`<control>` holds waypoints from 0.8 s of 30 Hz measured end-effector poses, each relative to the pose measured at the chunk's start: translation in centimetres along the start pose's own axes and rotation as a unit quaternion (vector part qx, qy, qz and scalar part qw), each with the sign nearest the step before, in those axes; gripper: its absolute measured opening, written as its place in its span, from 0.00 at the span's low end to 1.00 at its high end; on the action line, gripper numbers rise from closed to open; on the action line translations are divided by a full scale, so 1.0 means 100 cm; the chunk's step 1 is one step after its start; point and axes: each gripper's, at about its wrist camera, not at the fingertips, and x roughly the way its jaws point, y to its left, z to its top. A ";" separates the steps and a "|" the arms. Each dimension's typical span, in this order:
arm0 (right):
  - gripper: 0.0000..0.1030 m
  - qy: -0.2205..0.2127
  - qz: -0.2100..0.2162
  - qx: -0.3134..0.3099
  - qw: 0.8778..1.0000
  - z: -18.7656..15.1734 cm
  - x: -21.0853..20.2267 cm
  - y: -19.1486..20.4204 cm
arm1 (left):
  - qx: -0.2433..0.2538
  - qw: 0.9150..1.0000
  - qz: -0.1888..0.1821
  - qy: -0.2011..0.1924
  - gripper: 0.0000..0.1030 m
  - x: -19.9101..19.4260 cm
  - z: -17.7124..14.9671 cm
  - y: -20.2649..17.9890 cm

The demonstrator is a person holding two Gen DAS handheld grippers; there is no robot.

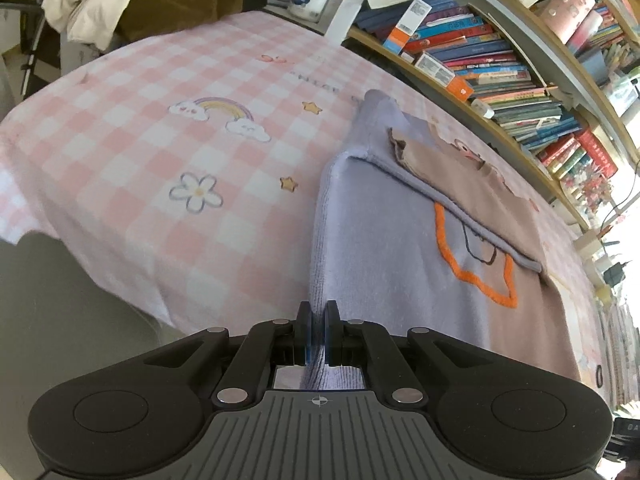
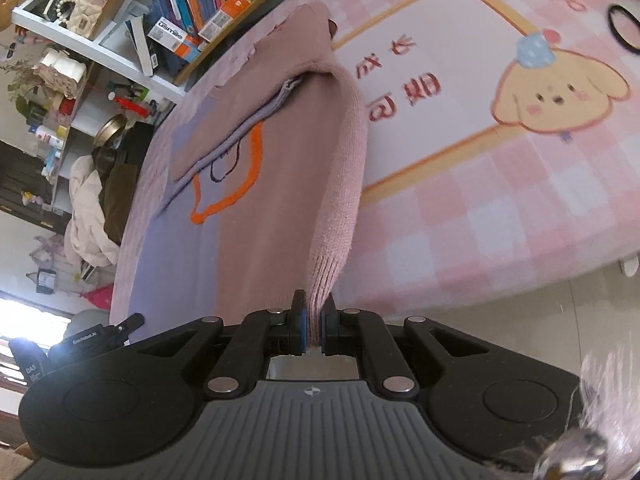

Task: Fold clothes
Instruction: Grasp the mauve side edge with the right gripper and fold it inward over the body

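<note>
A knitted sweater, half lavender and half pinkish brown with an orange outline on the front, lies on a pink checked bed cover. Both sleeves are folded across its body. My left gripper is shut on the lavender hem edge at the near side. In the right wrist view the same sweater stretches away from me, and my right gripper is shut on the pink ribbed hem. The held edge is lifted off the cover at both grippers.
Bookshelves packed with books run along the far side of the bed. A heap of cream and brown clothes sits at the far left corner. A black ring lies on the cover. The left gripper's body shows at the lower left.
</note>
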 end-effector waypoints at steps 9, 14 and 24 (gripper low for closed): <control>0.06 -0.069 0.079 0.010 0.994 0.041 -0.028 0.019 | -0.051 0.993 -0.077 -0.072 0.04 -0.024 0.042 -0.014; 0.06 -0.126 0.097 0.019 0.987 0.088 -0.024 0.030 | -0.079 0.985 -0.121 -0.097 0.04 0.000 0.097 -0.023; 0.06 -0.189 0.075 0.042 0.978 0.179 0.020 0.049 | -0.048 0.987 -0.120 -0.099 0.05 0.077 0.179 -0.061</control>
